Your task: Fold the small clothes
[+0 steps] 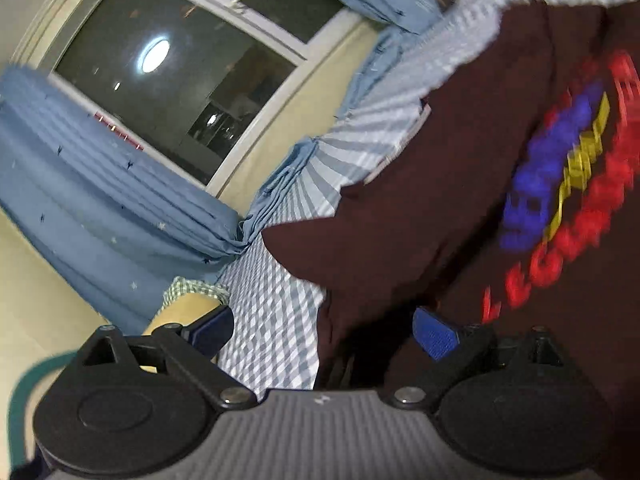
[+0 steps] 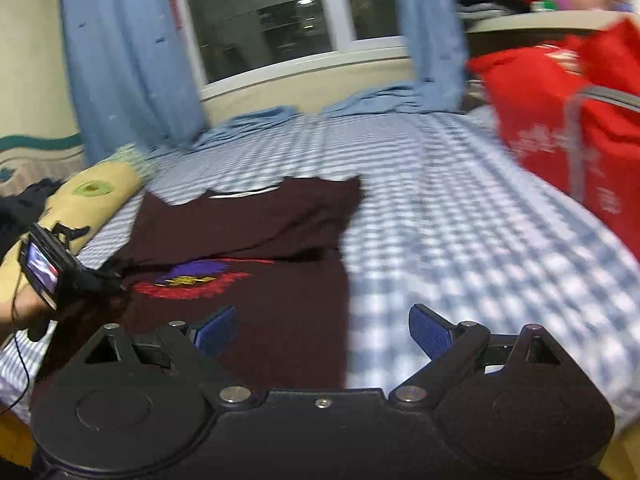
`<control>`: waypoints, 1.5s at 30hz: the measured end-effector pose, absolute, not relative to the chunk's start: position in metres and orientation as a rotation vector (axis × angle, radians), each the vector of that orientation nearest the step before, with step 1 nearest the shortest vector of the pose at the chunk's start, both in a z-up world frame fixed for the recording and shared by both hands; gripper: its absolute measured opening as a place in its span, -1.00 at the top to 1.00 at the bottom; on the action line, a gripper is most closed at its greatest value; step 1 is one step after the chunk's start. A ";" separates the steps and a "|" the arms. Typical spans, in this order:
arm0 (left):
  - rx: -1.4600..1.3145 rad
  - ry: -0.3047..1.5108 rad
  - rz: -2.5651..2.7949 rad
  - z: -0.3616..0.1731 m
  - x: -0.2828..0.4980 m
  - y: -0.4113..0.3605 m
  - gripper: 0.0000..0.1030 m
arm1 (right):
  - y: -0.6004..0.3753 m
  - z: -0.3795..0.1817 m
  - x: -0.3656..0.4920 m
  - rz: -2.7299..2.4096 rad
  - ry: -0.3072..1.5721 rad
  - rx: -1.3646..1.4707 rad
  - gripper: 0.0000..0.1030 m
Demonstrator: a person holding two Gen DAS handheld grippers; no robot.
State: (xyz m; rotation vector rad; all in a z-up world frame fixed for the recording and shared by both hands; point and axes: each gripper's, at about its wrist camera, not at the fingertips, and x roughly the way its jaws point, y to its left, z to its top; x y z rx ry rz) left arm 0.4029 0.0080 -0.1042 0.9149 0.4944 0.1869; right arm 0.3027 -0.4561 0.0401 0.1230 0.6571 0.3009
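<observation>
Blue curtains (image 2: 132, 60) frame a dark window (image 2: 260, 16) behind a bed (image 2: 460, 208) covered in a blue and white checked sheet. On the bed's left half lies a dark maroon T-shirt (image 2: 256, 220) with a red, purple and yellow print, its top part already folded down over the chest. To its left lies a tan pillow (image 2: 88, 200), and a red bag (image 2: 560, 128) stands at the right. Left gripper (image 1: 324, 334) hangs open at the shirt's edge, blue pads spread wide with nothing between them. Right gripper (image 2: 322, 332) is also open and empty, hovering over the shirt's lower right edge. The shirt looks light, soft and limp, likely to sag and slide on the sheet; pinching a hem corner or folded edge, both layers together, seems the best hold
</observation>
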 end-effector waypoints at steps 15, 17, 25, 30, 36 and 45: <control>0.808 0.324 0.382 -0.119 0.477 0.041 0.14 | -0.384 0.062 0.310 0.314 0.628 0.026 -0.81; 0.596 0.380 0.485 -0.110 0.482 0.071 0.33 | -0.388 0.061 0.309 0.286 0.640 0.029 -0.81; 0.518 0.518 0.457 -0.131 0.490 0.100 0.18 | -0.362 0.040 0.355 0.369 0.690 -0.001 -0.81; 0.481 0.544 0.477 -0.133 0.486 0.104 -0.24 | -0.325 0.007 0.448 0.456 0.733 0.010 -0.46; 0.413 0.572 0.457 -0.131 0.470 0.120 -0.32 | -0.324 -0.054 0.551 0.439 0.879 0.210 -0.01; 0.369 0.618 0.465 -0.132 0.471 0.129 -0.47 | -0.306 -0.090 0.588 0.445 0.886 0.425 0.58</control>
